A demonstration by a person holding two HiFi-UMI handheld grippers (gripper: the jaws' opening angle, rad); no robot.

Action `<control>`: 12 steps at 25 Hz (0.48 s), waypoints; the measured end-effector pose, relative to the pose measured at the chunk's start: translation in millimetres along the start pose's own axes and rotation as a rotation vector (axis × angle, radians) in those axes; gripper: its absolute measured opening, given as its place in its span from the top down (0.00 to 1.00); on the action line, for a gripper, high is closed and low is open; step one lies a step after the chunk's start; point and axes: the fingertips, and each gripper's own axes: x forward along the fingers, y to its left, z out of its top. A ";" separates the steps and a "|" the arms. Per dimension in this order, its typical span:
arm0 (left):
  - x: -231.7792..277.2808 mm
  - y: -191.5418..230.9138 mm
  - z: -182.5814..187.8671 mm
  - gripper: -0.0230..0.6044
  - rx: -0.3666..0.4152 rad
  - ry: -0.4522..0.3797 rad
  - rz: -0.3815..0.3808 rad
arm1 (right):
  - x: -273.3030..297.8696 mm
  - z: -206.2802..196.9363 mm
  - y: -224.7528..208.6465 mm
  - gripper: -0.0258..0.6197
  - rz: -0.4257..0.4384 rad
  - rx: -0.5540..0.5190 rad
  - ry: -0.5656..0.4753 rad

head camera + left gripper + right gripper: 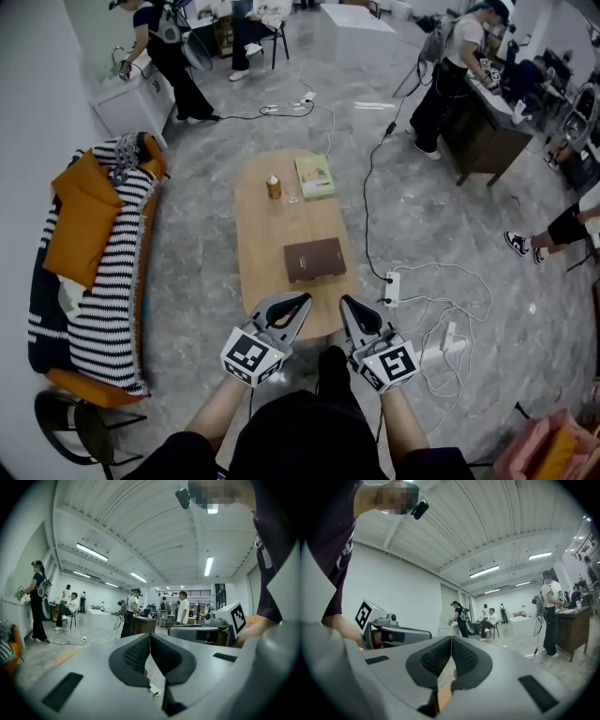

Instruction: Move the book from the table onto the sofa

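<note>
A dark brown book (315, 259) lies flat on the near half of the oval wooden table (258, 234). The sofa (94, 272), draped in a striped blanket with an orange cushion, stands to the table's left. My left gripper (302, 301) hovers over the table's near end, shut and empty, just short of the book. My right gripper (345, 302) is beside it, also shut with nothing held. In the left gripper view the left gripper (150, 635) has its pads touching; in the right gripper view the right gripper (451, 639) likewise. Both gripper views look level across the room; the book is hidden there.
A green book (315, 175), a can (274, 187) and a small glass (292, 196) sit at the table's far end. Cables and power strips (392, 289) lie on the floor to the right. A black stool (80, 427) stands near the sofa. Several people work at desks beyond.
</note>
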 end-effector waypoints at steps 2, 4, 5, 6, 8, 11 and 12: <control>12.2 6.9 -1.8 0.94 -0.003 0.005 0.007 | 7.6 -2.8 -14.1 0.92 0.006 0.005 0.005; 25.9 14.7 -2.8 0.94 -0.010 0.012 0.018 | 16.4 -4.2 -29.7 0.92 0.015 0.011 0.008; 32.8 18.8 -2.8 0.94 -0.014 0.015 0.025 | 21.0 -4.1 -37.7 0.92 0.020 0.015 0.009; 39.8 23.2 -2.3 0.94 -0.017 0.017 0.033 | 26.0 -3.7 -45.9 0.92 0.027 0.020 0.010; 54.1 32.2 -1.1 0.94 -0.024 0.020 0.050 | 35.8 -4.5 -62.9 0.92 0.041 0.029 0.015; 73.8 43.1 -1.4 0.94 -0.034 0.026 0.072 | 48.4 -9.0 -86.9 0.92 0.061 0.040 0.025; 79.8 47.2 -1.6 0.94 -0.036 0.028 0.080 | 53.1 -10.0 -94.2 0.92 0.067 0.043 0.027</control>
